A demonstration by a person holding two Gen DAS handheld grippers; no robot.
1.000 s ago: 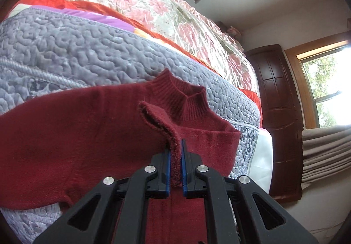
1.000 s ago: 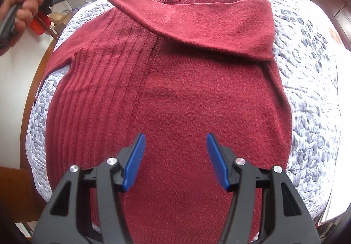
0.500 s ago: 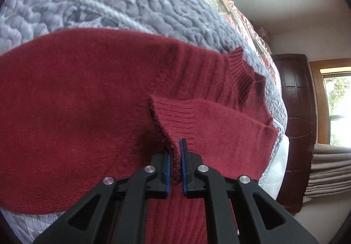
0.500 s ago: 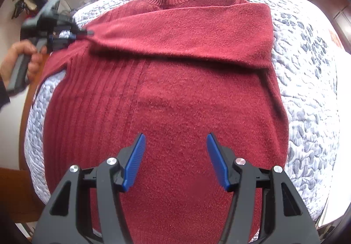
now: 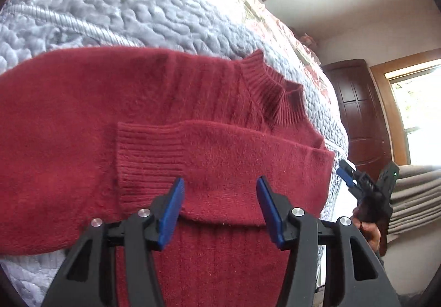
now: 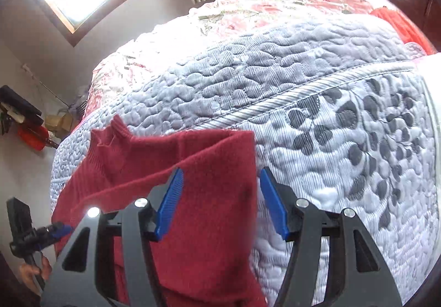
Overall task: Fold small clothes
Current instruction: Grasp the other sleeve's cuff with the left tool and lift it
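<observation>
I am looking along two pairs of black tongs with blue pads at a dark red knitted sweater with a ribbed high collar (image 5: 209,119), which lies flat on a bed covered by a pale grey quilted bedspread (image 6: 289,91). My left tongs (image 5: 219,207) stand wide apart and hold nothing, hovering just above a sleeve that is folded across the sweater's chest; its ribbed cuff (image 5: 148,152) lies just beside the left pad. My right tongs (image 6: 220,200) are also wide apart and empty, poised over the folded shoulder edge of the sweater, with one pad above red knit and the other above bare bedspread. The sweater sits toward the near edge of the bed, its collar pointing toward the far side. A pink floral quilt (image 6: 275,6) covers the far part of the bed. In the left view, the right tongs show small at the bed's right edge, gripped by a hand (image 5: 372,229).
</observation>
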